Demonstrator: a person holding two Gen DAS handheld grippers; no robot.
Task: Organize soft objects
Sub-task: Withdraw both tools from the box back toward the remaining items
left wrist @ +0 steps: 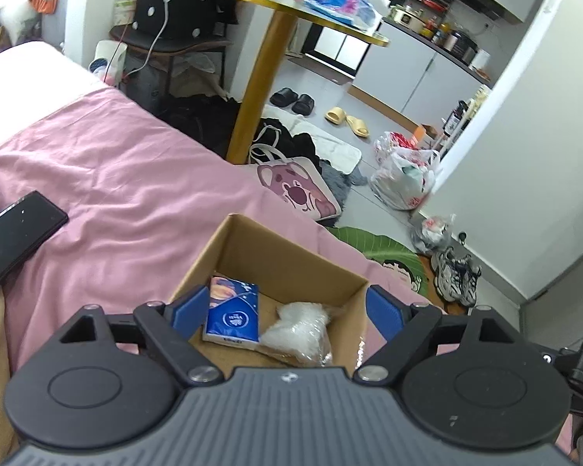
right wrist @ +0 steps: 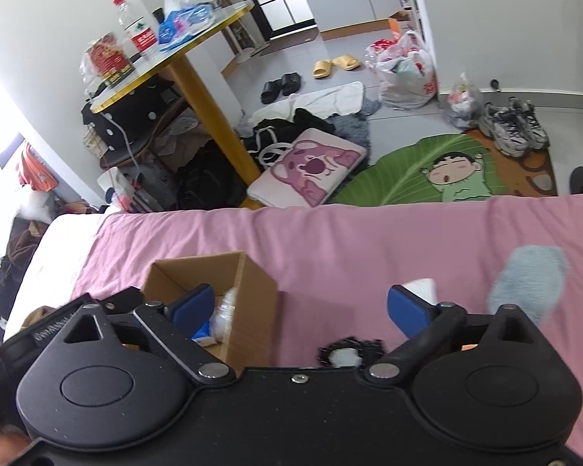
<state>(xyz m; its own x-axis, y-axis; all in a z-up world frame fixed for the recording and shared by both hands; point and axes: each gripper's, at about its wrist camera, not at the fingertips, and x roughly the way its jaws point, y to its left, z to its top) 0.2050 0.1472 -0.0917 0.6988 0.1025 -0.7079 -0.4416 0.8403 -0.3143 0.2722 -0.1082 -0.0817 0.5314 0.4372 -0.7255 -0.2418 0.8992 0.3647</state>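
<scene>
An open cardboard box [left wrist: 291, 244] sits on the pink bedsheet [left wrist: 128, 194]. Inside lie a blue tissue pack [left wrist: 233, 312] and a clear bag of white stuff [left wrist: 299, 328]. My left gripper [left wrist: 287, 310] hangs open just above the box, holding nothing. In the right wrist view the same box [right wrist: 252, 279] is at the left, and my right gripper [right wrist: 299, 306] is open over the sheet beside it. A grey-blue fuzzy sock [right wrist: 528, 279] lies to the right, a white item [right wrist: 423, 287] peeks behind the right finger, and a small black-and-white fuzzy thing [right wrist: 346, 353] lies close below.
A black phone [left wrist: 15, 237] rests on the sheet at the left. Beyond the bed edge stand a round gold-legged table [right wrist: 198, 73], a pink bear bag [right wrist: 311, 167], a green cartoon rug [right wrist: 427, 171], plastic bags, slippers and sneakers [right wrist: 513, 124] on the floor.
</scene>
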